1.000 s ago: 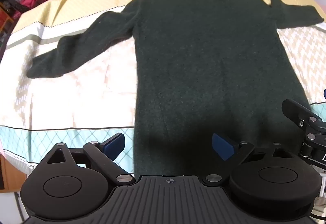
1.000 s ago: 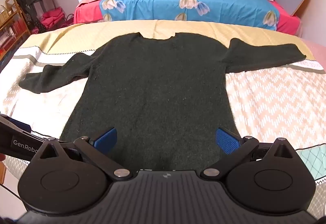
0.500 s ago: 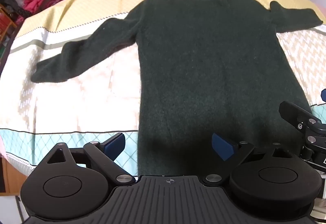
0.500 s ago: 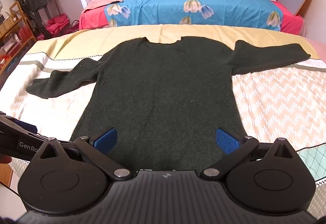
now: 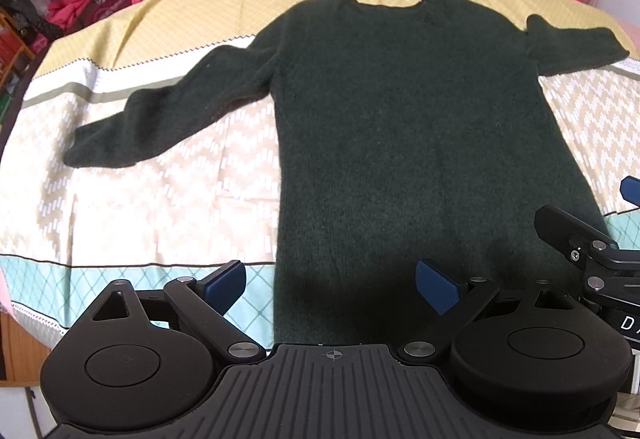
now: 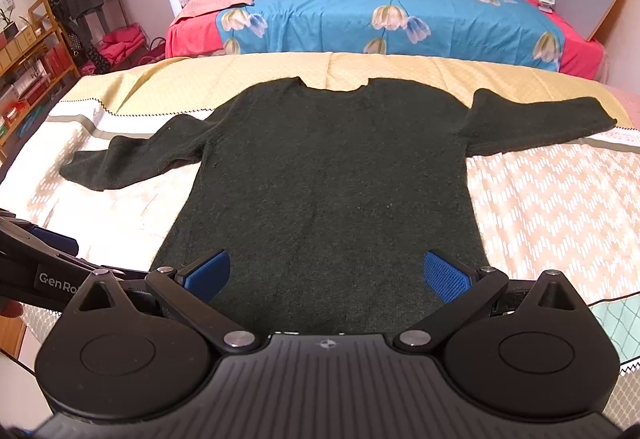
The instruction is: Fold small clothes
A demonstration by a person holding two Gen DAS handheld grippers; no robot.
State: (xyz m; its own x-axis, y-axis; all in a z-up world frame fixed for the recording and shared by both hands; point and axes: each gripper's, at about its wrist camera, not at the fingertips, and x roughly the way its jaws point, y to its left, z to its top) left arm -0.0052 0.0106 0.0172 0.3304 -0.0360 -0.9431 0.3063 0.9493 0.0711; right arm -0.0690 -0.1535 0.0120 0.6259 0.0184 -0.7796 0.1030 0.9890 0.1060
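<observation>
The left gripper [image 5: 330, 281] hovers low over the near edge of the bed [image 5: 120, 199], level and pointing forward, its jaws spread wide and empty; the left side of the sweater's [image 5: 400, 139] hem lies just ahead, between and beyond the blue pads [image 5: 222, 283]. The right gripper [image 6: 326, 273] hovers beside it in the same pose, jaws also spread and empty, with the hem's middle between them. The dark green sweater lies flat, face up, neckline away, sleeves stretched out to both sides.
</observation>
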